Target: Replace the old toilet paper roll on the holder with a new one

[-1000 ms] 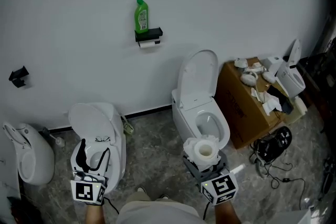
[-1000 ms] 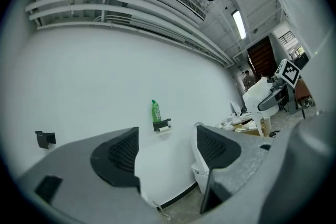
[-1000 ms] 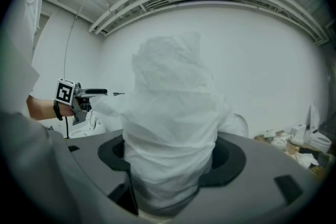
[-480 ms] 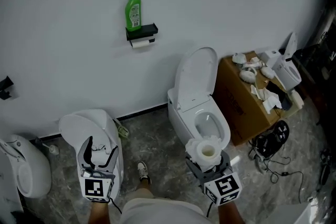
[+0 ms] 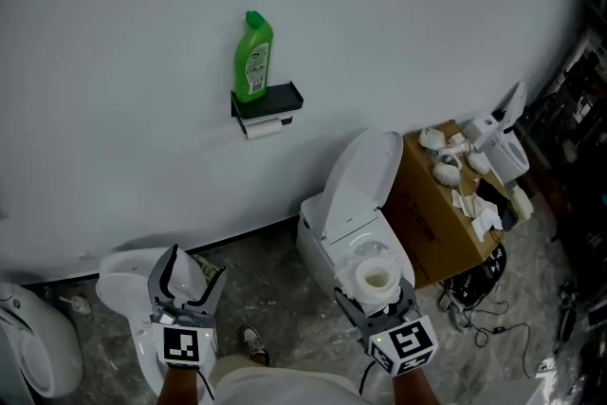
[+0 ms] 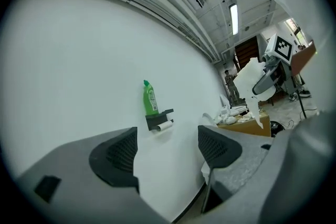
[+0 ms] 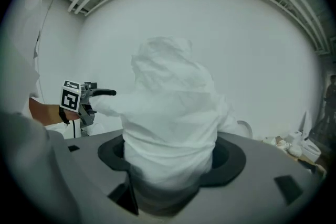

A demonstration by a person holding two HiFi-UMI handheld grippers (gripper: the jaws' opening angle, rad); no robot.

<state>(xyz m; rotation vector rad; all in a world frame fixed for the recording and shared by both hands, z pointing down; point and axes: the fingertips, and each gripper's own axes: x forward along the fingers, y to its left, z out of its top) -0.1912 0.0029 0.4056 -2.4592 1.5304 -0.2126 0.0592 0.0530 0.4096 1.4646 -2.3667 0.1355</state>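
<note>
Left gripper: the grey two-jaw left gripper [image 6: 168, 150] holds its jaws wide apart with nothing between them; only the white wall [image 5: 398, 24] shows through the gap; in the head view it sits low at the left, over a rounded white toilet [image 5: 121, 285]

Right gripper: the grey two-jaw right gripper [image 7: 170, 162] has its jaws closed on the new roll, one on each side; in the head view it sits low, right of centre

New roll: the bulky white new toilet paper roll [image 5: 373, 274] stands between the right gripper's jaws with its core hole facing up; its outer layers look loose and crumpled; it is well apart from the holder

Holder: the black wall-mounted holder with a flat shelf [image 5: 269, 100] is fixed to the white wall, above and between the two toilets in the head view

Old roll: the thin, nearly spent white old roll [image 5: 265, 128] hangs on the holder, just beneath the shelf

Bottle: the green plastic bottle [image 5: 252, 57] stands upright on the shelf, toward its left end

Open toilet: the white ceramic toilet with raised lid [image 5: 356, 199] stands against the wall, below and right of the holder; the new roll shows in front of its bowl

Box: the brown cardboard box [image 5: 432, 228] stands just right of the open toilet; pale crumpled items lie on top, too small to tell

Floor: the grey marbled floor [image 5: 275, 251] lies between the two toilets
</note>
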